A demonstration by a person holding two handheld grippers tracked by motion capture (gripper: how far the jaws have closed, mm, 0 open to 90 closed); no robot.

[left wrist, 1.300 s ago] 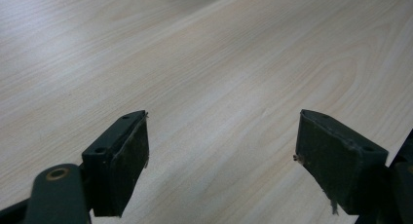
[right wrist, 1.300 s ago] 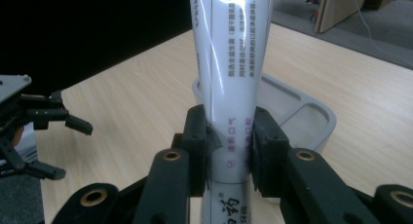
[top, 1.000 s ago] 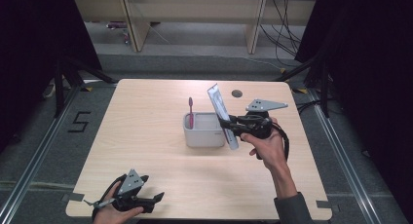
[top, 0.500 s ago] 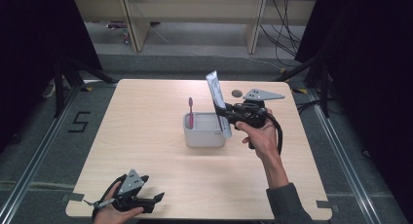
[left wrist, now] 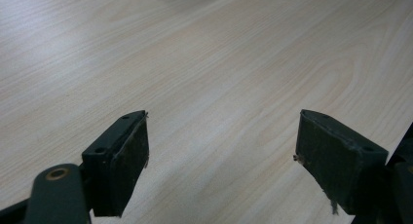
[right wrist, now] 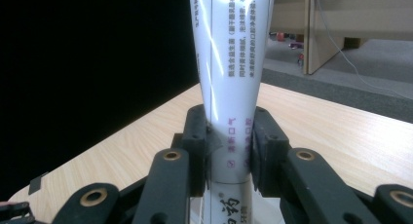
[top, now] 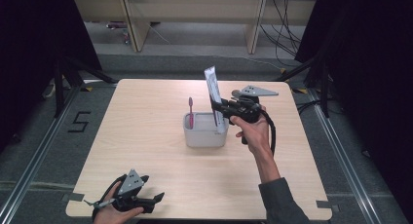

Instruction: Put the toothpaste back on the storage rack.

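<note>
Right gripper point(top: 220, 107) clamped on tube point(top: 213, 90), lowering it into cup point(top: 204, 136); next: release. Left gripper point(left wrist: 221, 151) wide open, empty.

White toothpaste tube point(right wrist: 229, 78), columns of small dark Chinese print, purple characters lower down beside a ticked box (strokes too fine to read surely); floor point(top: 58, 151) beside the table, marking "5" point(top: 79, 121)

We see the cup point(top: 205, 130) near the middle of the table point(top: 146, 107), with a toothbrush point(top: 191, 112) standing in its left side. The tube point(top: 213, 93) stands upright over its right side. The left gripper point(top: 146, 200) rests at the table's near-left edge.
</note>
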